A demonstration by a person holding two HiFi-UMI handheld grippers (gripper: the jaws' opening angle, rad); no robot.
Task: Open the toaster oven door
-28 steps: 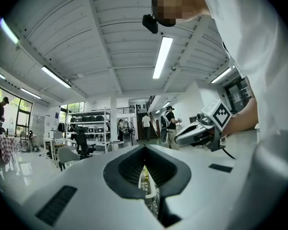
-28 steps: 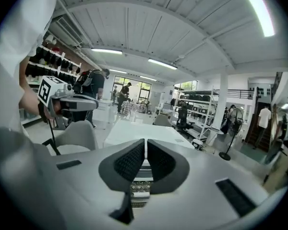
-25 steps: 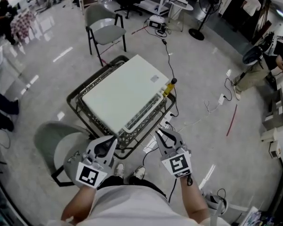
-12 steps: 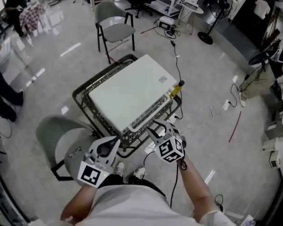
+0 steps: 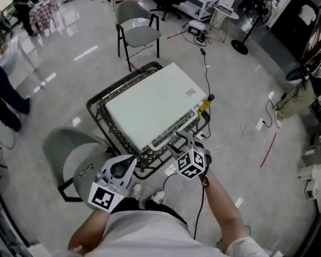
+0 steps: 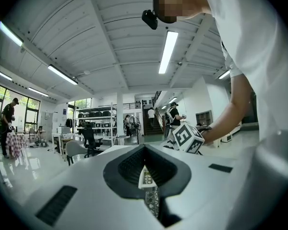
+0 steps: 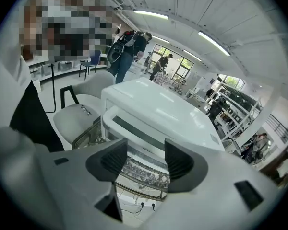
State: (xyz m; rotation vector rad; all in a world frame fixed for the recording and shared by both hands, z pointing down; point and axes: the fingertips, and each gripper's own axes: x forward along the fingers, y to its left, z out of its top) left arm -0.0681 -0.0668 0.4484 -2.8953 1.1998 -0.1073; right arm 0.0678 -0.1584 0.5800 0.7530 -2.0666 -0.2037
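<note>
A white toaster oven (image 5: 152,106) lies on a black wire cart (image 5: 99,101). Its front, with the door (image 7: 134,131) and a dark window strip, faces me. My right gripper (image 5: 183,140) hangs just before that front edge, tilted downward. Its jaws have just been opening and stand open, with nothing between them. In the right gripper view (image 7: 145,152) the door's lower edge and the cart's lattice show through the gap. My left gripper (image 5: 120,167) stays near the cart's front left corner, pointing level. Its dark pads (image 6: 129,166) meet, and it holds nothing.
A grey chair (image 5: 69,159) stands close at the left of the cart and another chair (image 5: 139,28) stands beyond it. A black cord (image 5: 206,68) runs from the oven's right corner across the floor. People stand at the far left and far right.
My right gripper has sunk toward the oven's front edge, rolled, and its jaws have opened. The left gripper has kept its place.
</note>
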